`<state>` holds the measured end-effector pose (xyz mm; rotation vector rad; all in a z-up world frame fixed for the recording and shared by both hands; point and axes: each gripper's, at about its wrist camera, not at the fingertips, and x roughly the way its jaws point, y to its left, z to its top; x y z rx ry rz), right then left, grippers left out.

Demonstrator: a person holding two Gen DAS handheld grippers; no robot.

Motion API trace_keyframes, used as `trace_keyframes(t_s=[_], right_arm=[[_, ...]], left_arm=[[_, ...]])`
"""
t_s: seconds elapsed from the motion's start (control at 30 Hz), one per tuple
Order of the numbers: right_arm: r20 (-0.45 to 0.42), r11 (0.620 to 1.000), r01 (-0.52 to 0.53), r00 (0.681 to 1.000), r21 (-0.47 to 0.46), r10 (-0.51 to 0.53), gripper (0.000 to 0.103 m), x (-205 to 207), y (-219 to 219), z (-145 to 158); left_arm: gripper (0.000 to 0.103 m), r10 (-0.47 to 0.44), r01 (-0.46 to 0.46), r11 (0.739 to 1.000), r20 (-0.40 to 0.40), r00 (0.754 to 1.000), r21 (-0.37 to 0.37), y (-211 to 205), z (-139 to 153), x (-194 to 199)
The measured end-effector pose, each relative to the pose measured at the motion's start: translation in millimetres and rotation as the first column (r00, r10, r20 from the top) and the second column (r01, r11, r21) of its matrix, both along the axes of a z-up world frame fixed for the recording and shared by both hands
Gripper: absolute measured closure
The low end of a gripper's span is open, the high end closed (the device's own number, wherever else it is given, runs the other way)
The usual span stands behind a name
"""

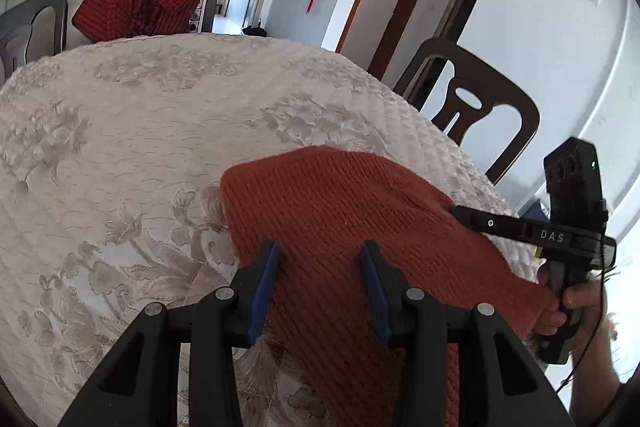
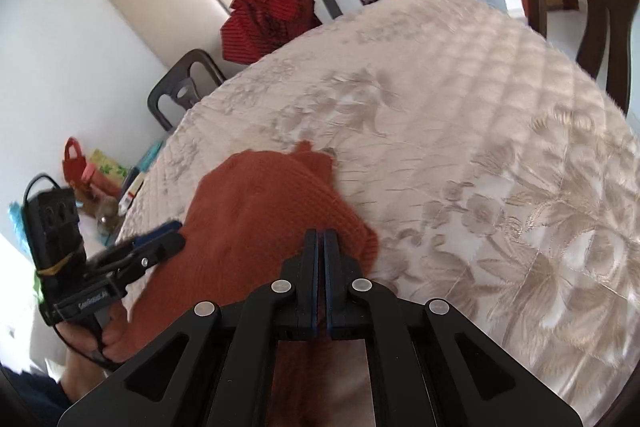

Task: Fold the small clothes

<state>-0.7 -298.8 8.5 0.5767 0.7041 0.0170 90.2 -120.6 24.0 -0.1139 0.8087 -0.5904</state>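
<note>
An orange-brown knitted garment [image 1: 344,211] lies on the table's near right part; it also shows in the right wrist view [image 2: 256,211]. My left gripper [image 1: 320,255] is open, its blue-padded fingers straddling the garment's near part just above it. My right gripper [image 2: 321,239] has its jaws closed together at the garment's edge; whether cloth is pinched between them is hidden. The right gripper also shows in the left wrist view [image 1: 460,213], its fingers reaching onto the garment's right edge. The left gripper shows in the right wrist view [image 2: 160,239] at the garment's left side.
The table carries a cream floral quilted cloth [image 1: 140,115]. A red checked garment [image 1: 140,3] hangs over a chair at the far side. A dark chair [image 1: 472,107] stands at the right. Bags and clutter [image 2: 96,179] lie on the floor beyond the left table edge.
</note>
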Motion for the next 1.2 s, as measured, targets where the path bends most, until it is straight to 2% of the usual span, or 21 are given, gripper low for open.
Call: trace_keyframes(t_s=[0.2,0.37,0.5,0.6,0.77,0.9,1.03,1.2], right_arm=[[0.005,0.996,-0.009,1.000,-0.092,0.009,0.102,-12,15,20],[0.063,0.983,-0.093,0.993,-0.160,0.104,0.102,-38,42,46],[0.055,0.963,-0.159,0.983,-0.219,0.175,0.102,-56,65,45],[0.018,0.959,-0.183,0.981,-0.215,0.191,0.102,-63,70,34],[-0.025,0.965,-0.169,0.986,-0.198,0.168,0.103,-67,65,15],[-0.036,0.967,-0.164,0.987,-0.193,0.160,0.103,-63,64,7],[-0.030,0.967,-0.162,0.987,-0.195,0.160,0.103,-65,67,6],[-0.023,0.971,-0.149,0.989,-0.188,0.147,0.102,-69,69,14]], left_arm=[[0.057,0.016,-0.017,1.000,0.040,0.999,0.017,6,12,-15],[0.057,-0.025,0.024,1.000,0.072,0.997,0.013,12,28,-41],[0.059,-0.042,0.040,0.999,0.091,0.995,0.023,17,32,-64],[0.065,-0.063,0.061,0.998,0.074,0.995,0.027,18,28,-76],[0.066,-0.095,0.094,0.994,0.025,0.995,0.052,12,11,-84],[0.066,-0.085,0.085,0.996,-0.017,0.996,0.037,12,-4,-79],[0.065,-0.076,0.077,0.997,-0.038,0.996,0.008,14,-7,-77],[0.064,-0.057,0.057,0.998,-0.014,0.998,0.025,15,5,-82]])
